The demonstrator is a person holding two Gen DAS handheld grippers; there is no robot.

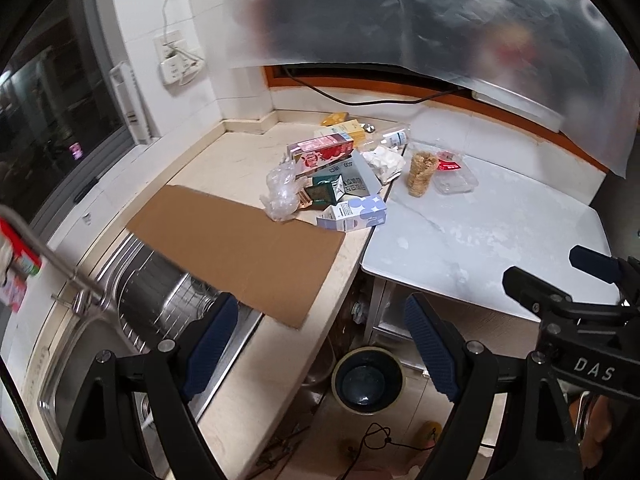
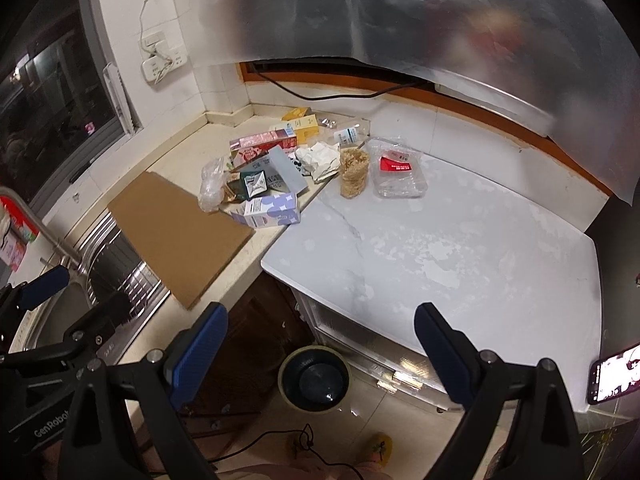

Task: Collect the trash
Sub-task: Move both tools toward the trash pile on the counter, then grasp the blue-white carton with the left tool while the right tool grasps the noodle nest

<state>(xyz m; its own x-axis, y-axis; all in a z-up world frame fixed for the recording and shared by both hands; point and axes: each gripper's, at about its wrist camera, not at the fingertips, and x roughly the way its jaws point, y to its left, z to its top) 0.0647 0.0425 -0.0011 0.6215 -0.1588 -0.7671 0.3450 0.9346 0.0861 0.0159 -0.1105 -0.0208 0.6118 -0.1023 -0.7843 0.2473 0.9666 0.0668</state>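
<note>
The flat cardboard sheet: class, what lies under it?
The cardboard sheet rests on the beige countertop, its near end overhanging the steel sink. Whatever lies beneath its middle is covered and cannot be seen.

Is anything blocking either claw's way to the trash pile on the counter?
Nothing visible does. Both the left claw and right claw are open and empty, with only a flat cardboard sheet lying before the trash pile.

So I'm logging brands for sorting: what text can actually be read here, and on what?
"DAS": on the right gripper, seen from the left wrist.
"GenRobot", cut off at the end: on the left gripper, seen from the right wrist.
Print on the cartons, bottle and the tray with its red label: too small or blurred to read.
</note>
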